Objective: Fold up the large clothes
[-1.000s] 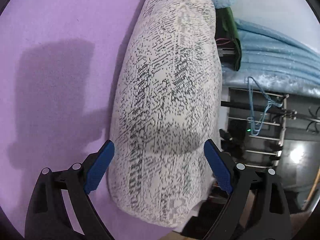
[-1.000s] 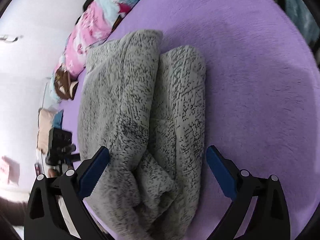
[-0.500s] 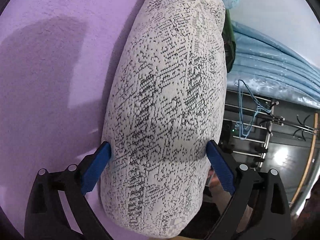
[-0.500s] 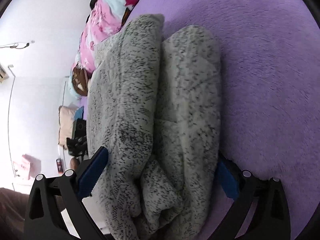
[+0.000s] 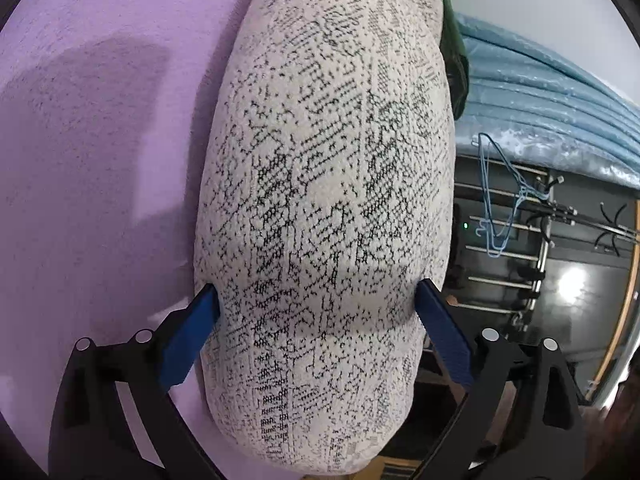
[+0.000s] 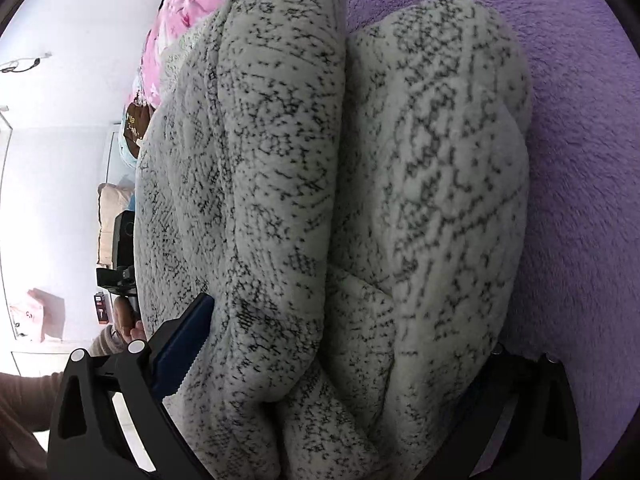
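**Both grippers wrapped round the folded fleece**

So the fleece (image 5: 324,208) is a fat folded bundle, cream with black speckle, lying on the purple blanket (image 5: 92,152). Everything below is relative to that bundle.

On my left wrist cam, the left gripper (image 5: 316,324) has its jaws spread wide with the bundle's near end sitting between them. Both blue pads (image 5: 188,340) are touching the fabric, one on each side, and the fleece looks a bit pinched where they meet it. Whether that counts as a real grip I honestly can't tell. Past the bundle's right edge there's a blue curtain (image 5: 552,92) and a dark rack with a blue hanger (image 5: 500,204) on it.

Right wrist cam: the right gripper (image 6: 336,356) is also wide, straddling the other end, where I can see two thick rolls of fleece (image 6: 280,184) pressed side by side. The left pad (image 6: 184,344) is against the fabric; the right one is buried under the fleece, so no read on it. Beyond the bundle's far end there's pink bedding (image 6: 168,36). A sleeve (image 6: 24,400) shows beside it, lower left.
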`<state>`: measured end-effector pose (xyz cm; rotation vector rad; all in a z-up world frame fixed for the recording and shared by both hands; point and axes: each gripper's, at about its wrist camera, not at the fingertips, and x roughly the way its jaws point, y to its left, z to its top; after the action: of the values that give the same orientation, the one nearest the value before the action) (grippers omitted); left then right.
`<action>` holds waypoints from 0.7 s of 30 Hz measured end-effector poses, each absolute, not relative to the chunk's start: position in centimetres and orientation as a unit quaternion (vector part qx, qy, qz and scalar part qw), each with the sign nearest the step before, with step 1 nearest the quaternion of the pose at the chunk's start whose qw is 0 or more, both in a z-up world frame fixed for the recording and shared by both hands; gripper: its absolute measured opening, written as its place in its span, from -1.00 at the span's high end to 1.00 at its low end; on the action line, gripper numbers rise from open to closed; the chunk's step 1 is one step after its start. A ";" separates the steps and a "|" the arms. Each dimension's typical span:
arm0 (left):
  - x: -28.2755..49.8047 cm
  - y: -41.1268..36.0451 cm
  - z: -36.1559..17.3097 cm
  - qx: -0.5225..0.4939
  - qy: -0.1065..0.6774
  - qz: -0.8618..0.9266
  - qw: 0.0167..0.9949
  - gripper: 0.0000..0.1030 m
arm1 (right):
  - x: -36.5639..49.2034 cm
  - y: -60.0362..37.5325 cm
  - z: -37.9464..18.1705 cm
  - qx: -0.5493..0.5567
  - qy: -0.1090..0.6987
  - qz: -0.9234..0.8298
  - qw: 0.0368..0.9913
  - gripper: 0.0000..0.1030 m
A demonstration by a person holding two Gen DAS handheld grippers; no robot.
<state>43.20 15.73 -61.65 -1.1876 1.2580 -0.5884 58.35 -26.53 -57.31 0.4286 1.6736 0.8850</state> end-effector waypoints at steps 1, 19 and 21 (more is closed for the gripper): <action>43.3 15.7 -61.6 -0.513 0.546 -0.256 0.611 -0.77 | 58.4 -26.0 -57.1 0.180 0.713 0.379 0.562 -0.90; 42.5 14.8 -59.0 -0.506 0.519 -0.284 0.628 -0.42 | 56.8 -25.0 -53.8 0.258 0.676 0.375 0.580 0.11; 42.4 14.8 -58.3 -0.502 0.515 -0.291 0.632 -0.41 | 56.6 -25.0 -52.7 0.245 0.673 0.373 0.589 0.15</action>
<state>42.40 14.77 -58.27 -1.1478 1.1776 -0.6658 56.57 -24.97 -52.66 0.5716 1.5679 0.8685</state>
